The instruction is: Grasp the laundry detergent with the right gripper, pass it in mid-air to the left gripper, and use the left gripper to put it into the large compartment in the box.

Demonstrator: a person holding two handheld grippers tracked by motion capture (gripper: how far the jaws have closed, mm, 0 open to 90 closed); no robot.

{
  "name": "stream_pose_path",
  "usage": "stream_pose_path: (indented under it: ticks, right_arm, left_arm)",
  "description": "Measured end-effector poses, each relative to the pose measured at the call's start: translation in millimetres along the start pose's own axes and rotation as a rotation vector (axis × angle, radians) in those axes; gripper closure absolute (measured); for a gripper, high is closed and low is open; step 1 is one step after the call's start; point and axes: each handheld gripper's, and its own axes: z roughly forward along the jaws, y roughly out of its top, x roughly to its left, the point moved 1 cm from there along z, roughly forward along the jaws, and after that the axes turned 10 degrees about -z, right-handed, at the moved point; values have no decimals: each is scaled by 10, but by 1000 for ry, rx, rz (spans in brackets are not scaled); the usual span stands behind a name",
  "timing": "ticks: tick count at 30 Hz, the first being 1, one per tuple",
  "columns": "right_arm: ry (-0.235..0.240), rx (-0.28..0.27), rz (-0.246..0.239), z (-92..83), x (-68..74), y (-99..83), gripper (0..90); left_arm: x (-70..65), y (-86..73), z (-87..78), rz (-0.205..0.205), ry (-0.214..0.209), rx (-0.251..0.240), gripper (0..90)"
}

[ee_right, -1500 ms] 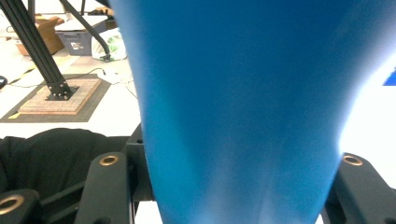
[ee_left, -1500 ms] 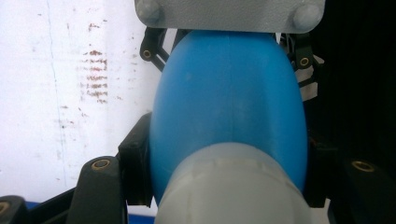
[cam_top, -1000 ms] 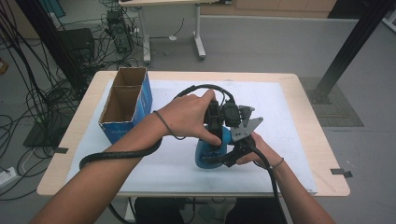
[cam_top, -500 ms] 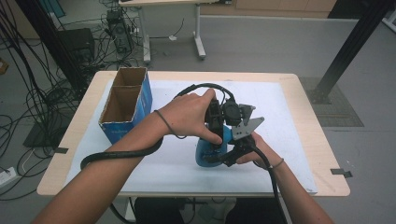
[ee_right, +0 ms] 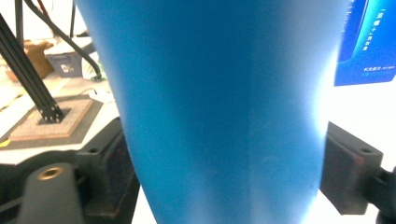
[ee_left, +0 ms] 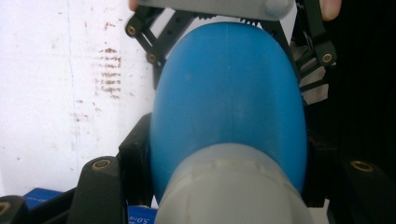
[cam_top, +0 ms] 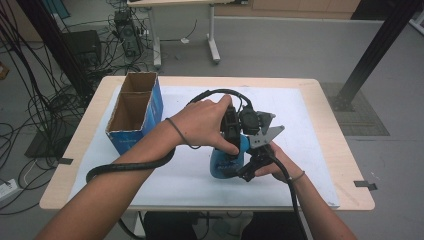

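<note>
On the white surface (cam_top: pixel 310 150), at about five o'clock from the cardboard box (cam_top: pixel 134 112), stands a blue bottle (cam_top: pixel 226 162). The left tool (cam_top: pixel 235 152) clamps it; the right tool (cam_top: pixel 248 169), jaws just opening, brackets it loosely.

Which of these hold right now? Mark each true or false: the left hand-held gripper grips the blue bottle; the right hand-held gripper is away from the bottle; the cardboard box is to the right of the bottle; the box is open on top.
1. The left hand-held gripper is shut on the blue bottle. True.
2. The right hand-held gripper is away from the bottle. False: the bottle stands between its jaws, which have just been opening, with a gap at one pad.
3. The cardboard box is to the right of the bottle. False: it stands to its left in the high view.
4. The box is open on top. True.
</note>
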Motion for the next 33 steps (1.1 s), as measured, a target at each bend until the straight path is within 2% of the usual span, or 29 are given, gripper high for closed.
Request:
stream_pose_path:
  ticks: [1,4,6,21,30,33]
  right_arm:
    - [0,0,0,0,0,0,112]
    - [1,-18,3,-14,-2,-32,26]
    - [0,-23,-7,-23,0,-42,3]
    - [-9,-22,-18,-85,3,-36,5]
    - [-35,-2,-10,-185,3,-24,5]
    - [-42,4,-9,-241,2,-13,6]
  left_arm:
    - [0,0,0,0,0,0,379]
    - [-13,-5,3,-2,2,-5,379]
    - [-10,-2,4,-9,-2,-2,379]
    - [38,-35,15,-27,-9,-7,380]
    - [74,-46,38,-41,-17,2,379]
    - [74,-41,30,-44,-8,6,379]
